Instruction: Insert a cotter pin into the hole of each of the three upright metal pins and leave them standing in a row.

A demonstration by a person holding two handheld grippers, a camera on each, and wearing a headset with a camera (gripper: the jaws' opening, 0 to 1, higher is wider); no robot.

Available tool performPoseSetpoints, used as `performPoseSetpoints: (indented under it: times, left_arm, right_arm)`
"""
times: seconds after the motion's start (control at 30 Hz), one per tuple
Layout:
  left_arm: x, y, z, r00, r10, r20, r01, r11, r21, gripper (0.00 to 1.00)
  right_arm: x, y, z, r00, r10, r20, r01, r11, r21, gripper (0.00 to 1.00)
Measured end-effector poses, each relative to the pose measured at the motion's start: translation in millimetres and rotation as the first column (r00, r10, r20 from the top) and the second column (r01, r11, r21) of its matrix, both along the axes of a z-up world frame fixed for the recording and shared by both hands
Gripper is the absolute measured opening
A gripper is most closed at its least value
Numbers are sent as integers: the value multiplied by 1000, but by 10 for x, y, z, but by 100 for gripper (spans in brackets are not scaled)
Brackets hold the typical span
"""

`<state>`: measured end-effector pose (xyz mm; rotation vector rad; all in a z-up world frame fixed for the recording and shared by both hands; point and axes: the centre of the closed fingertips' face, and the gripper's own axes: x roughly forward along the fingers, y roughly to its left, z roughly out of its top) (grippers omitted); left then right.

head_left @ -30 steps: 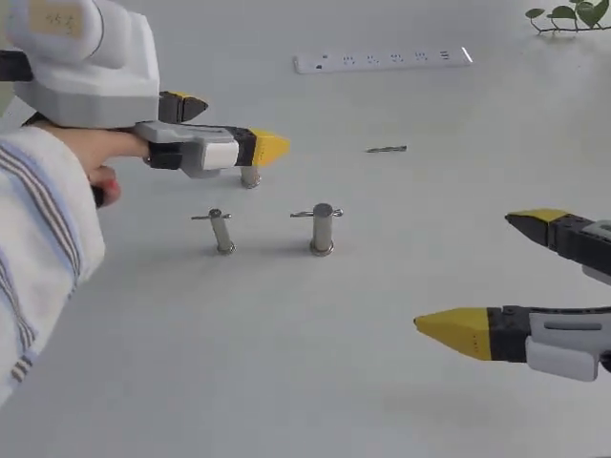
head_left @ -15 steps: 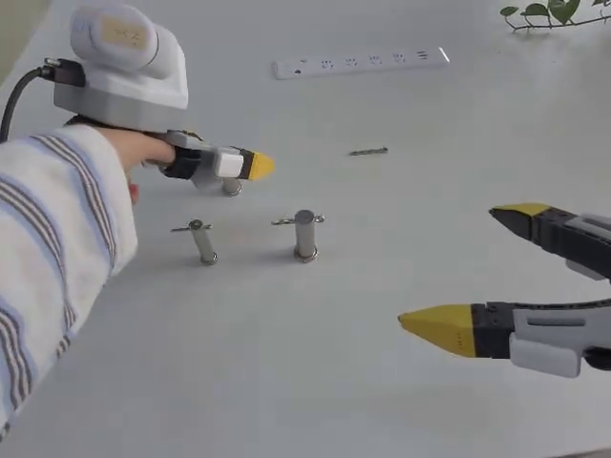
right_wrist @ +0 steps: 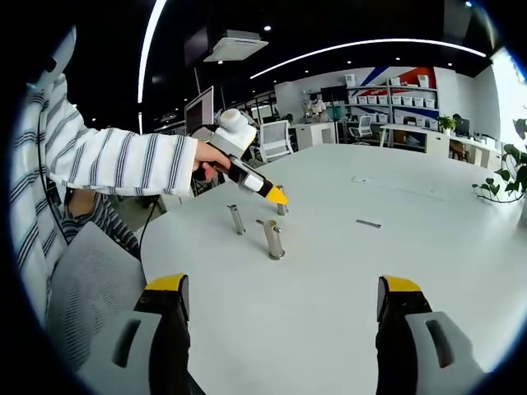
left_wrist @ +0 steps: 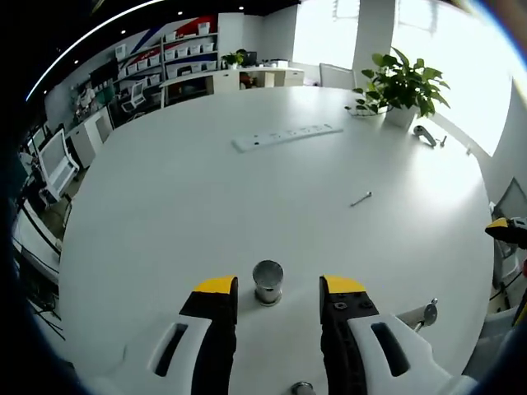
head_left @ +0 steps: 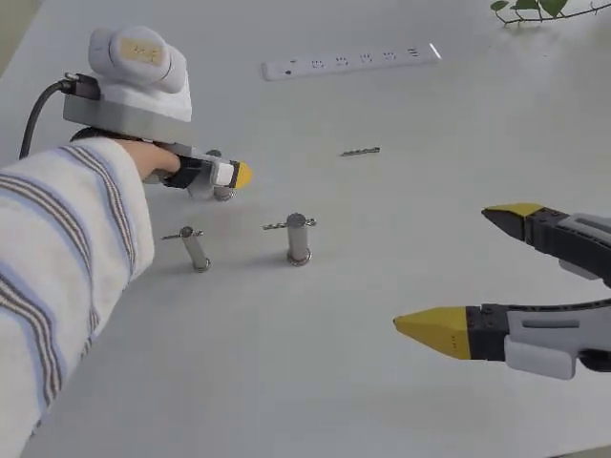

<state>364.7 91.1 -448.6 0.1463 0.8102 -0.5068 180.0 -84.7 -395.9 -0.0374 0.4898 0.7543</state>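
Around the upright bare metal pin [left_wrist: 268, 281] the left gripper [head_left: 235, 175] sits released, untouching, while the loose cotter pin [head_left: 360, 152] lies flat beyond that pin, farther from the open right gripper [head_left: 441, 268].

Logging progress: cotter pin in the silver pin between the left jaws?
Out. The upright silver metal pin shows bare sides; a thin grey cotter pin lies loose nearby.
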Motion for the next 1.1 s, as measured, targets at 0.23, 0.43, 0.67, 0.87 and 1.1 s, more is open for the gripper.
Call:
performPoseSetpoints:
  times: [0.23, 0.43, 0.67, 0.87, 1.1]
  left_arm:
    - [65, -7, -73, 1000, 19, -15, -19, 1000, -9, 30]
    - [86, -34, -101, 999, 30, -24, -31, 999, -28, 22]
    - [144, 25, -119, 999, 52, -7, -52, 999, -2, 13]
    - [159, 42, -124, 998, 58, -9, -58, 998, -6, 11]
    - [153, 43, -127, 999, 49, -1, -49, 999, 15, 10]
  right_arm:
    - [2, -6, -8, 1000, 0, -1, 0, 1000, 1, 93]
    - [5, -38, -21, 1000, -8, -6, 8, 1000, 7, 92]
    - [2, -57, -48, 1000, -11, -13, 11, 1000, 11, 91]
    - [22, -85, 11, 1000, -29, -5, 29, 998, 64, 91]
    - [27, -112, 23, 999, -37, -2, 37, 997, 62, 90]
